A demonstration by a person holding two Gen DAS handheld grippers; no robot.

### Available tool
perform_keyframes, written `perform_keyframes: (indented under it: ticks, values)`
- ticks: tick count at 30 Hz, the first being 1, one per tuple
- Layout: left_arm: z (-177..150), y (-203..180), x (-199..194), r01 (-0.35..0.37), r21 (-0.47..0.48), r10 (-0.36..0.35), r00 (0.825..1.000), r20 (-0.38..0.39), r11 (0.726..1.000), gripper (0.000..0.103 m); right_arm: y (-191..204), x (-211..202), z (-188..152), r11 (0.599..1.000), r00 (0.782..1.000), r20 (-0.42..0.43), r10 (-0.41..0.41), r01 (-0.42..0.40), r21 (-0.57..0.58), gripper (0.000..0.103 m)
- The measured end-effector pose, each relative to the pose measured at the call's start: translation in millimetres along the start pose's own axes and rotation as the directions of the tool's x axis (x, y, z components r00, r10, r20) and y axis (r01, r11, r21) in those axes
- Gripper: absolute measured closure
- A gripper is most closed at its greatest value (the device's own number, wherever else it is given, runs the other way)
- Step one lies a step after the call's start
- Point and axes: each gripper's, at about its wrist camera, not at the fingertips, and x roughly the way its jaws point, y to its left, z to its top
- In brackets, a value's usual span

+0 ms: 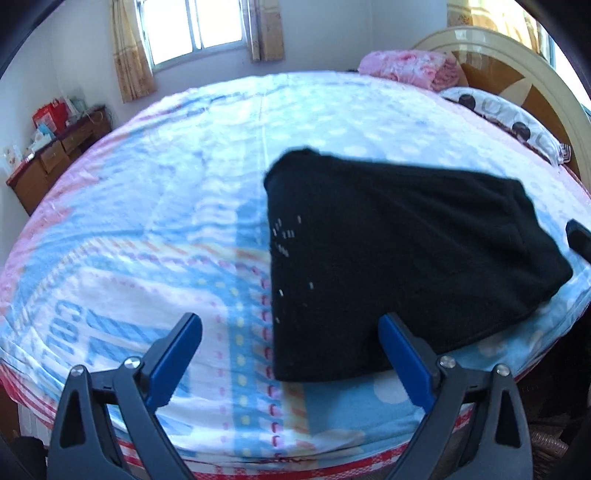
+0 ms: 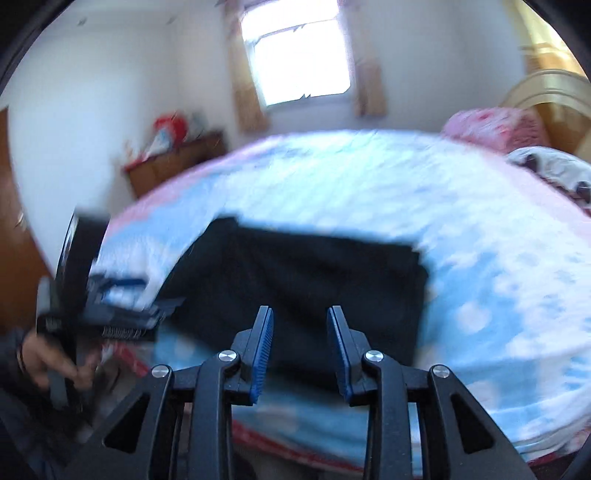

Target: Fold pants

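Black pants (image 1: 399,258) lie folded into a compact dark slab on the bed (image 1: 166,206), toward the near right part of the sheet, near edge close to the bed's front edge. Left gripper (image 1: 290,325) hangs above the near edge of the bed w/ jaws wide apart, nothing between them; its right blue finger overlaps the pants' near left corner in the left wrist view, can't tell if touching. Right gripper (image 2: 300,317) is over the pants' near edge, jaws apart w/ a narrower gap, holding nothing. Right wrist view is blurred; pants (image 2: 306,280) show as a dark rectangle straight ahead, and the left gripper (image 2: 122,295) appears at far left w/ the person's hand (image 2: 48,362) on its handle. Far side: window (image 1: 199,29) w/ curtains, pink blanket (image 1: 410,68) and spotted pillow (image 1: 513,122) by the headboard (image 1: 517,66) at far right, wooden dresser (image 1: 55,155) at far left.
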Motion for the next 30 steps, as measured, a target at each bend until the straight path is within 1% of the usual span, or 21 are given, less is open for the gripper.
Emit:
perform_keyframes:
  ticks: [2,5,7,9,11,14,17,19,21,23,25,27,28,29,30]
  values:
    - [6.2,1.8,-10.2,-0.003,0.005,0.003,0.999,0.049,1.000,0.004,-17.6,-5.2,4.6,0.997,0.999,0.016,-0.050,0.049,0.064,0.070]
    - [18.3,-2.7,-20.7,0.014,0.034,-0.018,0.995,0.103,0.999,0.004,-44.5,-2.8,6.3,0.984,0.998,0.012,-0.069,0.066,0.168,0.070]
    - [28.7,-9.2,-19.3,0.007,0.059,-0.014,0.993,0.116,0.998,0.004,-56.4,4.6,10.0,0.977,0.995,0.002,-0.102,0.100,0.191,0.070]
    - [38.3,-16.8,-14.8,0.008,0.073,-0.017,0.993,0.119,0.997,0.004,-60.0,12.8,13.9,0.975,0.995,-0.018,-0.099,0.101,0.197,0.070]
    - [48.0,-24.1,-5.5,0.012,0.070,-0.019,0.995,0.101,0.997,0.004,-58.4,17.1,15.1,0.977,0.996,-0.025,-0.086,0.089,0.195,0.070]
    - [51.8,-35.3,12.2,0.027,0.067,-0.029,0.999,0.032,0.997,0.004,-52.0,25.5,8.7,0.983,0.994,-0.065,-0.092,0.101,0.156,0.070]
    - [45.9,-41.1,32.4,-0.010,0.065,0.013,0.999,-0.044,0.998,0.004,-48.7,38.4,1.8,0.982,0.987,-0.120,-0.107,0.124,0.146,0.070]
    - [39.6,-40.6,34.3,-0.005,0.050,0.008,0.999,-0.053,0.999,0.004,-46.4,39.6,0.4,0.981,0.986,-0.122,-0.111,0.128,0.144,0.070]
    - [36.7,-38.3,31.8,0.000,0.038,0.002,0.999,-0.050,0.999,0.004,-48.0,35.1,3.1,0.977,0.989,-0.109,-0.099,0.118,0.180,0.070]
    - [35.4,-37.0,26.9,-0.002,0.029,0.003,0.999,-0.038,1.000,0.004,-48.3,24.3,9.4,0.969,0.995,-0.073,-0.072,0.087,0.233,0.070]
    - [34.2,-35.2,19.9,-0.009,0.022,0.010,1.000,-0.023,1.000,0.004,-40.6,11.2,20.2,0.967,0.999,-0.028,-0.041,0.047,0.251,0.069]
    - [32.7,-33.9,13.7,-0.003,0.011,0.003,1.000,-0.019,1.000,0.004,-29.4,2.2,30.6,0.967,1.000,-0.004,-0.012,0.013,0.255,0.057]
    - [31.8,-33.2,9.8,0.007,0.005,-0.006,1.000,-0.017,1.000,0.004,-24.6,-0.1,33.8,0.964,1.000,0.003,0.005,-0.005,0.267,0.041]
    - [31.7,-32.3,7.3,0.013,0.004,-0.013,1.000,-0.015,1.000,0.004,-20.0,-1.2,35.8,0.957,1.000,0.007,0.024,-0.025,0.288,0.034]
    - [31.6,-31.8,4.8,0.015,0.008,-0.015,1.000,-0.014,1.000,0.004,-15.2,-0.5,36.4,0.950,0.999,0.003,0.048,-0.047,0.308,0.034]
